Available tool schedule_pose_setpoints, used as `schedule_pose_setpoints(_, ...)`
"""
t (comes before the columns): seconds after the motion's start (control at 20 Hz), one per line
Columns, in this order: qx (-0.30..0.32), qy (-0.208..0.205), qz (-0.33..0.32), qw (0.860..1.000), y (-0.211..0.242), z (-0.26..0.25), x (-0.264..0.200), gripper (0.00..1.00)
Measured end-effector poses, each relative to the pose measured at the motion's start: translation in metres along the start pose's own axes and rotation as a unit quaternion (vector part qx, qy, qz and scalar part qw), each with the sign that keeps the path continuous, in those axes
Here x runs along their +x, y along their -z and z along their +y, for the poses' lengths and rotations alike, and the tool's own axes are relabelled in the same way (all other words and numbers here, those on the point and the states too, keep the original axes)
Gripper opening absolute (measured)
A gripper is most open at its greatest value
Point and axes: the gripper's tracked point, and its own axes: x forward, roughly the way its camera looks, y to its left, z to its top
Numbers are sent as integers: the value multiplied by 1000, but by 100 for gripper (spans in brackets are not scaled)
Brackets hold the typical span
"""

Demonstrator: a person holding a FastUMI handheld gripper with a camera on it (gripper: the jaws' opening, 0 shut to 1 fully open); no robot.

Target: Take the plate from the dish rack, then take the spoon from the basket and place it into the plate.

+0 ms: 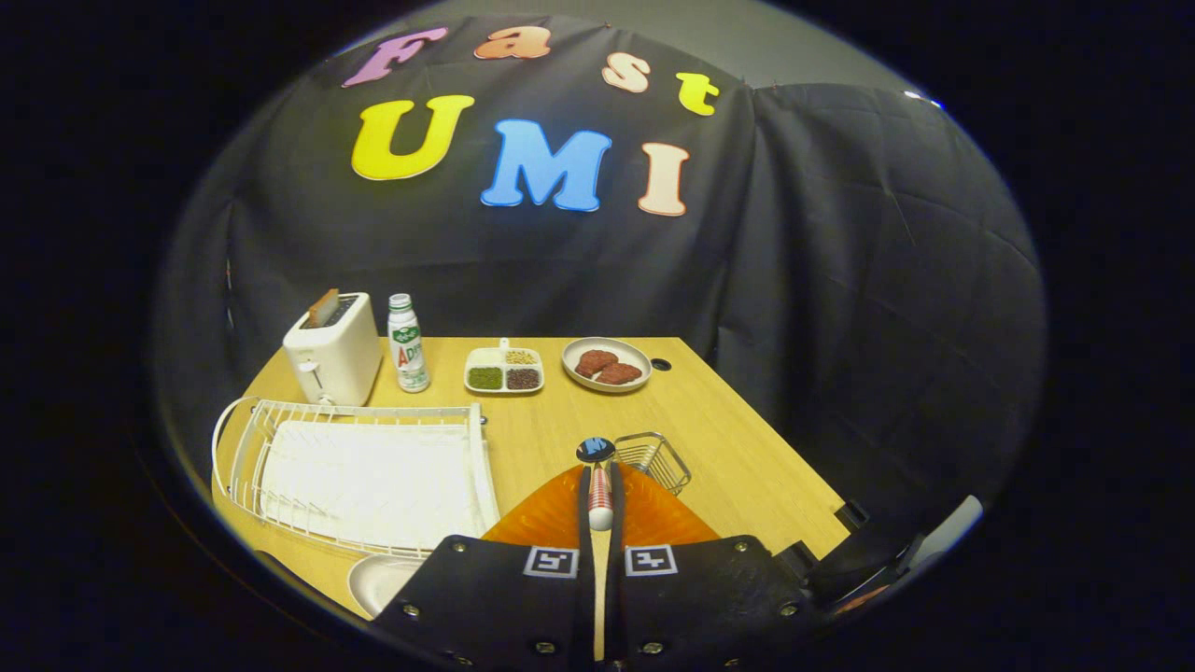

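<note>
Gripper view.

Gripper (599, 509): fingers nearly together, clamped on the spoon (598, 485), which stands up between them, round dark head on top.

Basket (655, 459): small wire one, just beyond the fingers to the right, bare table on its far and right sides.

Plate (381, 579): white, at the near left, beside the left finger, partly hidden by the gripper body, near the table's front edge.

Rack (359, 471): white wire, left of the fingers, white tray inside; its near rail runs just beyond the plate.

Far row, left to right: toaster (332, 353), bottle (407, 343), divided dish (504, 370), plate of patties (607, 363).

Table (747, 467): wood; open strip from the basket to the far row; right edge runs diagonally past the basket.
</note>
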Motion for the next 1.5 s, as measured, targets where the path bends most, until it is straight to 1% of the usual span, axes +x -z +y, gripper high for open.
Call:
schedule_pose_setpoints(0.15,-15,-42,-9,999,2,32,-28,4)
schedule_pose_setpoints(0.4,-46,-124,-7,991,30,83,-73,4)
schedule_pose_setpoints(0.6,-78,-169,0,983,56,106,-100,4)
schedule_pose_setpoints(0.7,-90,-185,4,979,67,110,-111,4)
schedule_pose_setpoints(0.85,-104,-198,16,975,85,113,-122,4)
schedule_pose_setpoints(1.0,-111,-204,32,972,103,115,-122,4)
schedule_pose_setpoints(1.3,-109,-207,80,969,138,126,-100,4)
schedule_pose_setpoints(1.5,-101,-200,95,970,145,126,-89,4)
